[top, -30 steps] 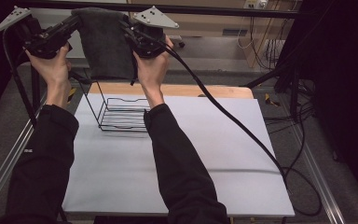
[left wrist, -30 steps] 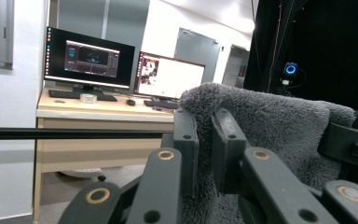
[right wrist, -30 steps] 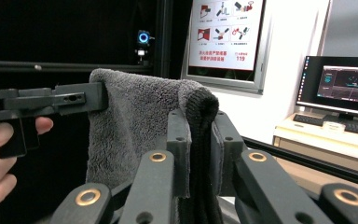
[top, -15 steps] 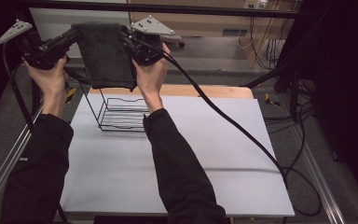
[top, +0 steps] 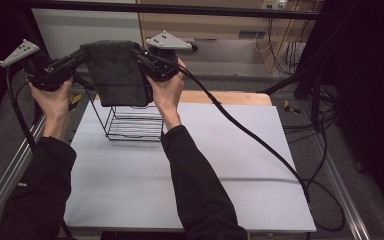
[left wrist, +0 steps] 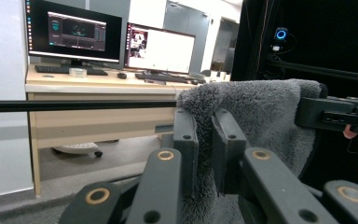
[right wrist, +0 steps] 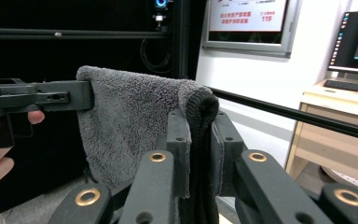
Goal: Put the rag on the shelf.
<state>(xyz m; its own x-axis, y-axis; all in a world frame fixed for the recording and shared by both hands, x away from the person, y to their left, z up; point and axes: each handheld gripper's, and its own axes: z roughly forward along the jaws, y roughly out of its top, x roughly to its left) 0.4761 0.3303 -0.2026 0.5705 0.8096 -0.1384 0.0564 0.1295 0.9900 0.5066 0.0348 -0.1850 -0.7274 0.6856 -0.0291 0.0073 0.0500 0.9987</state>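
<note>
2 grippers, left (top: 82, 56) & right (top: 136, 52), pinch my fluffy grey towel (top: 117, 75) flat, w/ black wire rack (top: 132, 120) under it.

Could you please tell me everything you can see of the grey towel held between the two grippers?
The towel is dark grey, fluffy terry cloth, apparently folded double. It hangs in the air above the black wire rack, its lower edge about at the rack's top. The left gripper and the right gripper each pinch an upper corner, stretching the top edge between them. Nothing else visibly touches it.
</note>
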